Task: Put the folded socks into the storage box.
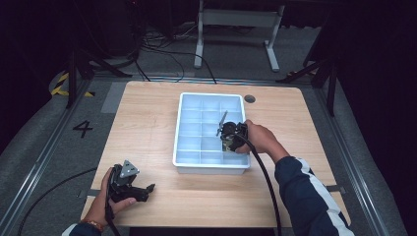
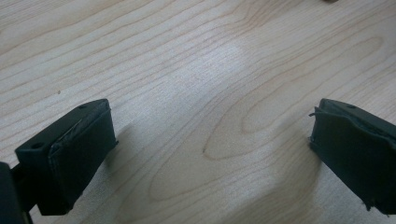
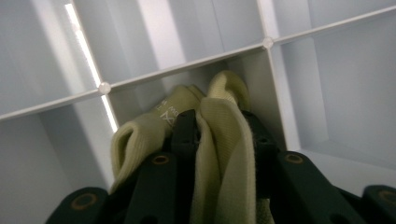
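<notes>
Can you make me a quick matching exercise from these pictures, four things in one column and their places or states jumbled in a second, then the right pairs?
Things:
1. left gripper
2. right gripper
3. pale yellow sock
4. divided tray

Places or states:
A. white, standing mid-table
B. clamped between two black jaws
C. jaws apart over bare wood
D. reaching down into a tray compartment

Pairs: 1-C, 2-D, 3-B, 4-A

Readable marks in the scene

We read a black "4" (image 1: 82, 129) on the grey floor left of the desk (image 1: 147, 123); the pale fabric piece (image 3: 219, 140) carries small white print in the right gripper view, too blurred for us to make out.
</notes>
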### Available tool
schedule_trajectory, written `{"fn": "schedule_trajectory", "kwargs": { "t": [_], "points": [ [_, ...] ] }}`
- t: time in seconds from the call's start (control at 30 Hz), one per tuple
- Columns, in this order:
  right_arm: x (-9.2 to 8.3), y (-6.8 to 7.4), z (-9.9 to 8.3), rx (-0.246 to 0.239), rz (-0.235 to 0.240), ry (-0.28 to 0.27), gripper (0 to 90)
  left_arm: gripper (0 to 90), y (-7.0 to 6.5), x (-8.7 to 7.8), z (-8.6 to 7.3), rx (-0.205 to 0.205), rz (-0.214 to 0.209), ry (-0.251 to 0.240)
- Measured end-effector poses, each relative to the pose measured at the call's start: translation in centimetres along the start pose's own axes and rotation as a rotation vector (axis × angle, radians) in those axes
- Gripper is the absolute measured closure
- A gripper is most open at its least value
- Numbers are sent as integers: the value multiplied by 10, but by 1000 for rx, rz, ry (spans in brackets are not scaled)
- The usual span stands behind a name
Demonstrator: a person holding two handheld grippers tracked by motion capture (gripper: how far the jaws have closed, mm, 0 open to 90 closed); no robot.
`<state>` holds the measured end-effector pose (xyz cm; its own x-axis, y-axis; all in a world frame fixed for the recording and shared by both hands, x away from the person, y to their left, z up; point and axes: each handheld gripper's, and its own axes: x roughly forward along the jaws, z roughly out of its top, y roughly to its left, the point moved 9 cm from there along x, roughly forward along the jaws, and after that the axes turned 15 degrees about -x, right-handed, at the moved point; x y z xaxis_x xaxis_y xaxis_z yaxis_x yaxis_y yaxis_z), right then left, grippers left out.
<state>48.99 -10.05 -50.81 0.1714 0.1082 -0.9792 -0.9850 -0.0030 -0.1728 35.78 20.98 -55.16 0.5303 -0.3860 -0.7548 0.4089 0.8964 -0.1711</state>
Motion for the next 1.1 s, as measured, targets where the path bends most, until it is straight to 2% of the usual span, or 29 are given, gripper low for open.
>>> {"fn": "schedule_trajectory", "kwargs": {
  "t": [0.2, 0.63, 0.73, 0.8, 0.83, 0.87, 0.97, 1.1],
  "points": [
    [0, 0, 0, 4, -7, -7, 689, 2, 0, 0, 0, 1, 0, 0],
    [-17, -1, -4, 9, -45, -26, 628, 2, 0, 0, 0, 0, 0, 0],
    [-25, -2, -6, 20, -63, -49, 547, 2, 0, 0, 0, 1, 0, 0],
    [-28, -3, -8, 23, -76, -46, 550, 2, 0, 0, 0, -2, -1, 1],
    [-30, -3, -10, 24, -74, -46, 598, 2, 0, 0, 0, -1, -1, 1],
    [-31, -1, -11, 20, -61, -51, 608, 2, 0, 0, 0, -2, -1, 1],
    [-34, 1, -14, 25, -68, -70, 627, 2, 0, 0, 0, -2, -1, 1],
    [-36, 6, -17, 16, -53, -92, 706, 2, 0, 0, 0, -2, -1, 1]
  ]
}}
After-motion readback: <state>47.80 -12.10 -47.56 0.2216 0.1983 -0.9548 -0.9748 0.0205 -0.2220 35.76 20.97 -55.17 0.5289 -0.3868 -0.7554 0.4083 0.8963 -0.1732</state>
